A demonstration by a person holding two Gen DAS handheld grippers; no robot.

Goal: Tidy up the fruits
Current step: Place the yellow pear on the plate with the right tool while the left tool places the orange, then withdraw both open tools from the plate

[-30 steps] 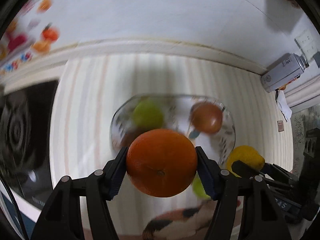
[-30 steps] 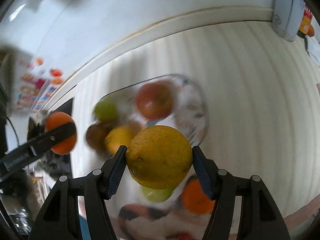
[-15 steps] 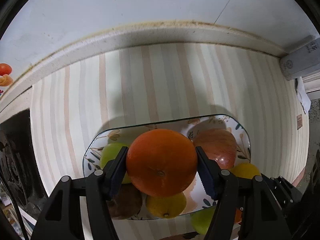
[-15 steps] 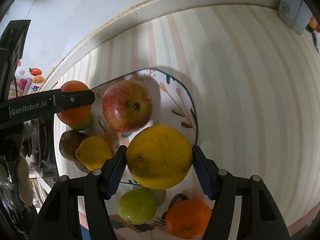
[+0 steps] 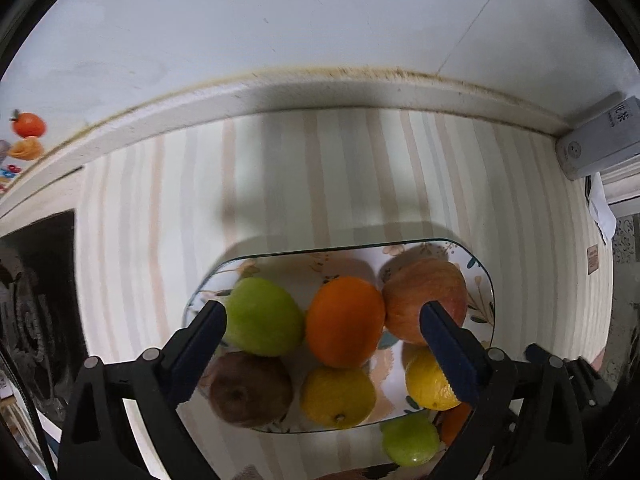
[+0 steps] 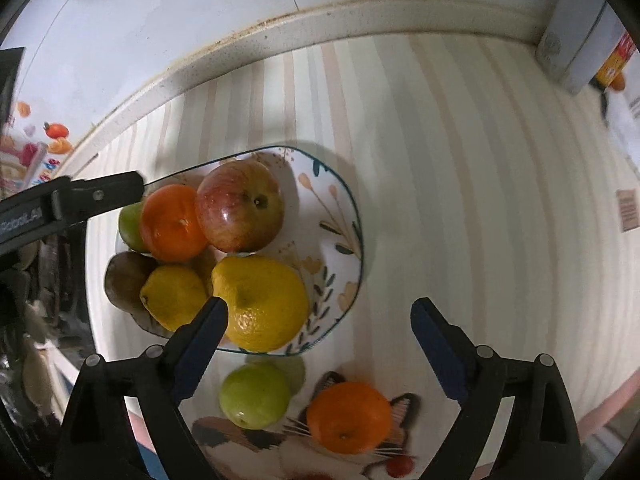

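A floral plate (image 5: 478, 308) (image 6: 340, 216) holds an orange (image 5: 345, 320) (image 6: 172, 222), a red apple (image 5: 424, 298) (image 6: 240, 206), a green apple (image 5: 262, 322), a brown fruit (image 5: 250, 390), a small lemon (image 5: 338, 396) (image 6: 172, 296) and a large yellow citrus (image 6: 262, 300) (image 5: 428, 380). My left gripper (image 5: 322, 326) is open above the orange, touching nothing. My right gripper (image 6: 320, 322) is open and empty, its left finger beside the yellow citrus. A green fruit (image 6: 254, 396) and an orange (image 6: 348, 418) lie on the cloth in front of the plate.
The plate sits on a striped cloth (image 5: 320, 184) that runs to a white wall ledge (image 6: 320, 24). A grey box (image 5: 600, 140) stands at the back right. A dark stove top (image 5: 36, 280) lies at the left. A cat picture (image 6: 248, 436) marks the near cloth.
Both grippers have opened. The orange left my left gripper and now rests on the plate between the two apples. The yellow citrus left my right gripper and lies on the plate's near side.
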